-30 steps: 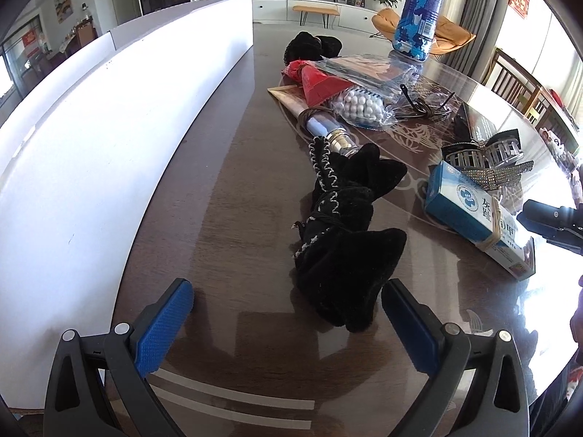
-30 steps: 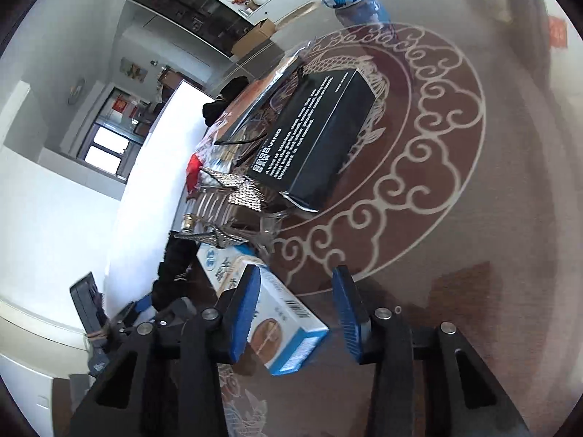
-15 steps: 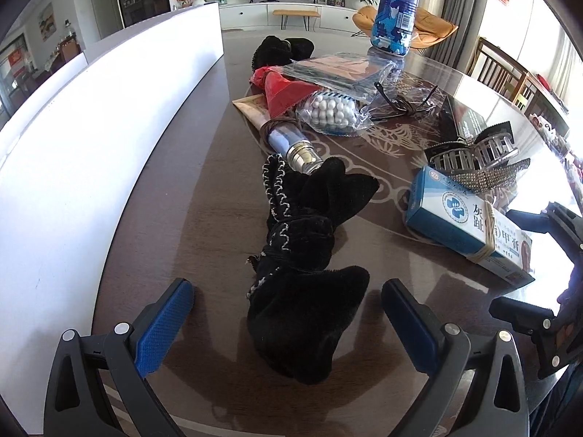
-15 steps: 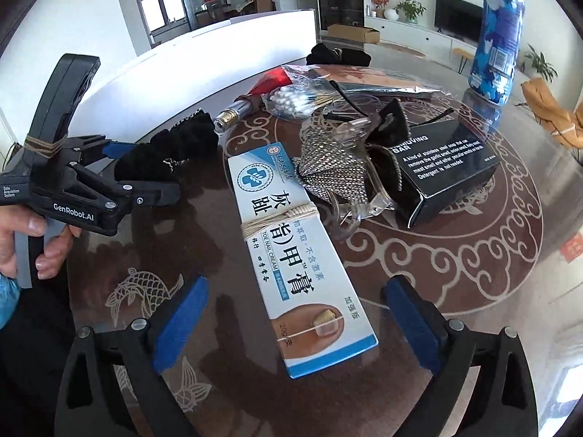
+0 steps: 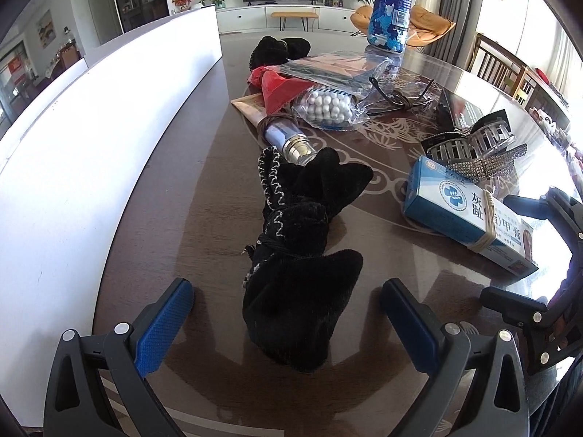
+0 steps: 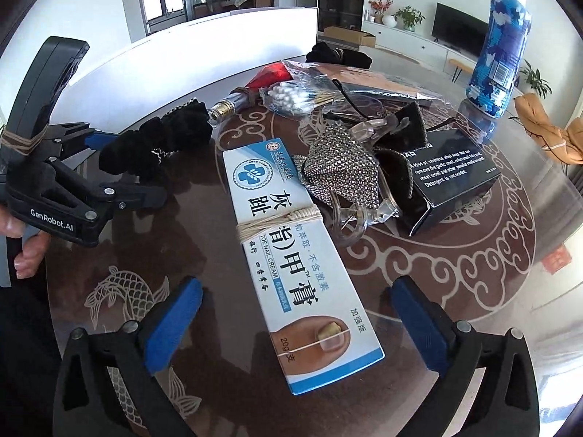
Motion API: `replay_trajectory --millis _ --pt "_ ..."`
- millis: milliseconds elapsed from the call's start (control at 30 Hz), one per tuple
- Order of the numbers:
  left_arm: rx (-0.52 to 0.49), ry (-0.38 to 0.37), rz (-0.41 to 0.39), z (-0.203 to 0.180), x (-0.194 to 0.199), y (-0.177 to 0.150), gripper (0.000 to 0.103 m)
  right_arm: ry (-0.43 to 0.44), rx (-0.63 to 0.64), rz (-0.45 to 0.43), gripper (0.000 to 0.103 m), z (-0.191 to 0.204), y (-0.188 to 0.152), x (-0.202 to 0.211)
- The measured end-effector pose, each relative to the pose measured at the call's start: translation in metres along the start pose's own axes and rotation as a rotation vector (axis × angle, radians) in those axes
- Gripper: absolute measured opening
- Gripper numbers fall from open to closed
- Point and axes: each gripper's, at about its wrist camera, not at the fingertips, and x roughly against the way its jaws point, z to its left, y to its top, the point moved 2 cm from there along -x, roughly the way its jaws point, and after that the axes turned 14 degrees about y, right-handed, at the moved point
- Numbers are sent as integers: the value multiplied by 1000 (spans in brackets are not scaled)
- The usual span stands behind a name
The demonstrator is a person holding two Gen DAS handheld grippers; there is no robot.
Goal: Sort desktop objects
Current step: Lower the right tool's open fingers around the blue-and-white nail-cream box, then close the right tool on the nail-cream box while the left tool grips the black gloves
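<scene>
Sorting barely begun — clutter heaped mid-frame. Left gripper (image 5: 288, 318) agape astride black velvet bow (image 5: 302, 255); right gripper (image 6: 297, 322) agape astride toe nail cream box (image 6: 291, 251) — nothing gripped.

Both wrist views low, close, sharing the cream box (image 5: 470, 225) (image 6: 291, 255)

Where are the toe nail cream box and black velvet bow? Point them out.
toe nail cream box (image 6: 291, 255), right wrist view, on its printed top face.
black velvet bow (image 5: 302, 255), left wrist view, on its knotted middle.

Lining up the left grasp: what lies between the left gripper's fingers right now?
In the left wrist view, the near end of the black velvet bow lies on the table between the open left gripper fingers, touching neither.
</scene>
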Motion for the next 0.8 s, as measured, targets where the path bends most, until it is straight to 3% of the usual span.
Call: replay_trajectory --millis 100,267,367,467,500,567,600,633,700,800 --pt "-1 2 8 0 0 0 103 0 -5 33 103 0 3 -2" --pt "-77 -26 67 -2 -5 12 103 55 30 235 103 3 24 -14" --pt "-138 2 40 -7 -1 16 103 76 55 279 101 7 36 -17" --pt "-174 -26 34 -15 1 18 103 80 31 303 89 3 44 -22" --pt "-182 -37 39 -17 0 17 97 64 27 297 83 2 47 -22" --pt "-160 -88 34 -15 4 18 63 48 5 276 59 -2 52 -18" --pt "-151 -76 30 -12 6 18 51 78 -35 275 51 -5 53 -15" --pt "-139 -83 31 -8 8 19 34 92 -61 270 51 -6 52 -12" --pt "-90 -144 33 0 15 16 34 67 -50 266 51 -2 47 -4" --pt "-57 -167 3 7 32 9 34 93 -88 242 51 5 36 13"
